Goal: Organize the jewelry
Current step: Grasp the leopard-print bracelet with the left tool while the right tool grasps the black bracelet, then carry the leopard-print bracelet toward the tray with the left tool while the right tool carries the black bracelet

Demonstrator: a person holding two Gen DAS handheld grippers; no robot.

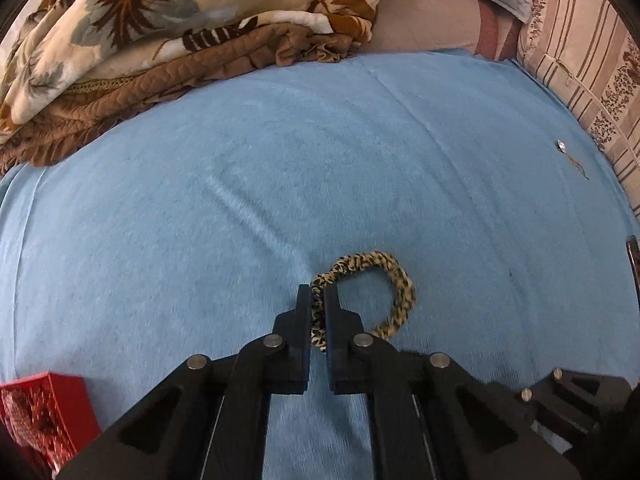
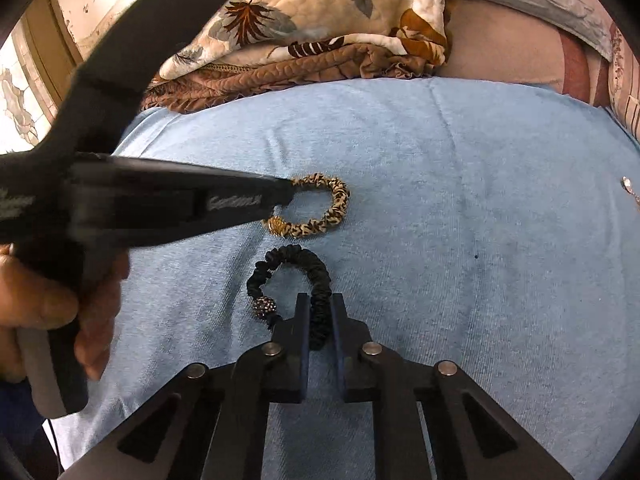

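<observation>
A leopard-print fabric bracelet (image 1: 394, 280) lies on the blue cloth (image 1: 240, 200), and my left gripper (image 1: 318, 294) is shut on its near-left side. The right wrist view shows the same bracelet (image 2: 332, 208) with the left gripper (image 2: 286, 194) reaching in from the left, a hand (image 2: 48, 312) holding it. Just below lies a black ruched bracelet (image 2: 296, 258) with a sparkly bead (image 2: 264, 305). My right gripper (image 2: 320, 300) is shut on the black bracelet's right side, the band pinched between its fingers.
A red box (image 1: 44, 420) stands at the left near edge. A small silver jewelry piece (image 1: 570, 158) lies at the far right of the cloth, also visible as a silver piece (image 2: 628, 186). A leaf-print quilt (image 1: 140, 40) and a striped pillow (image 1: 588, 60) border the back.
</observation>
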